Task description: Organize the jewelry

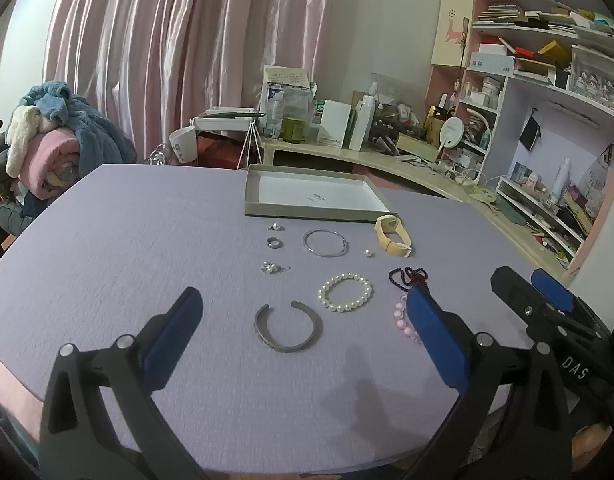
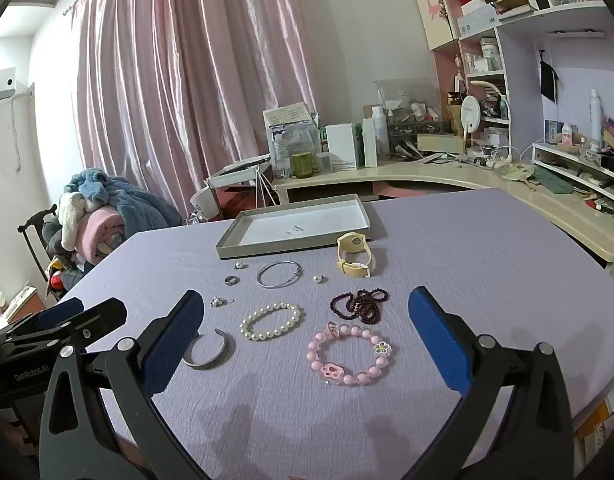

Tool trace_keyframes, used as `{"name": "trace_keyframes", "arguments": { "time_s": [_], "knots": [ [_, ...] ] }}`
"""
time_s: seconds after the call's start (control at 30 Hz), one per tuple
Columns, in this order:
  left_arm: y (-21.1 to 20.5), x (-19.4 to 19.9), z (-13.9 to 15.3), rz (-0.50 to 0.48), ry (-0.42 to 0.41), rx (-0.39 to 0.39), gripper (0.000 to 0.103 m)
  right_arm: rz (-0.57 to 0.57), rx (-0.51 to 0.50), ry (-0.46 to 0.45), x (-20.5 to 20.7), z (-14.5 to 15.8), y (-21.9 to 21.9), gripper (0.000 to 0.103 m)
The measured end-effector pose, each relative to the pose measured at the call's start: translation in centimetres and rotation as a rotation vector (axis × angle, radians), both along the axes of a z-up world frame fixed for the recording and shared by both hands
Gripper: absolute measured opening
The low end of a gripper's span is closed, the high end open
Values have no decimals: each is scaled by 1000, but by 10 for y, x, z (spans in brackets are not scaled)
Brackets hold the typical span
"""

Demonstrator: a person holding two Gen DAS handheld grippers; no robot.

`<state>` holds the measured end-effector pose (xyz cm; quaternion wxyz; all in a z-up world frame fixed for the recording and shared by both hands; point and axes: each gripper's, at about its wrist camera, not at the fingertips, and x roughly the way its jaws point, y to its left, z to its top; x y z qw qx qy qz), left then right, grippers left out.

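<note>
Shallow tray (image 2: 227,249) at far end of purple table (image 2: 467,248) sits empty; sorting apparently not begun. Jewelry all loose on cloth: grey cuff (image 1: 287,327), pearl bracelet (image 1: 345,292), pink bead bracelet (image 2: 349,356), dark bead strand (image 2: 359,304), silver bangle (image 1: 325,242), yellow watch (image 2: 353,256), small rings, earrings. Left gripper (image 1: 303,336) and right gripper (image 2: 307,340) both spread wide, holding nothing, hovering above near-side pieces.

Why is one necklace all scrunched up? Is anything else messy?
The dark bead strand lies bunched in a tangle, between the pink flower bracelet and the cream watch. Everything else lies neatly on the purple cloth; nothing looks broken.
</note>
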<state>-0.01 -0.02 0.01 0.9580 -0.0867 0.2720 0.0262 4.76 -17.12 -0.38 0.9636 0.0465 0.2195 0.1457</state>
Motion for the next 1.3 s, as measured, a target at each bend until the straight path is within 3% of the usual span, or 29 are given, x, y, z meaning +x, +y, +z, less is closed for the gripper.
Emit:
{"name": "trace_keyframes", "arguments": {
  "time_s": [1.3],
  "knots": [
    [5,0,-1,-4,3,2,101,-1,-3,4,0,2,-1,102]
  ]
}}
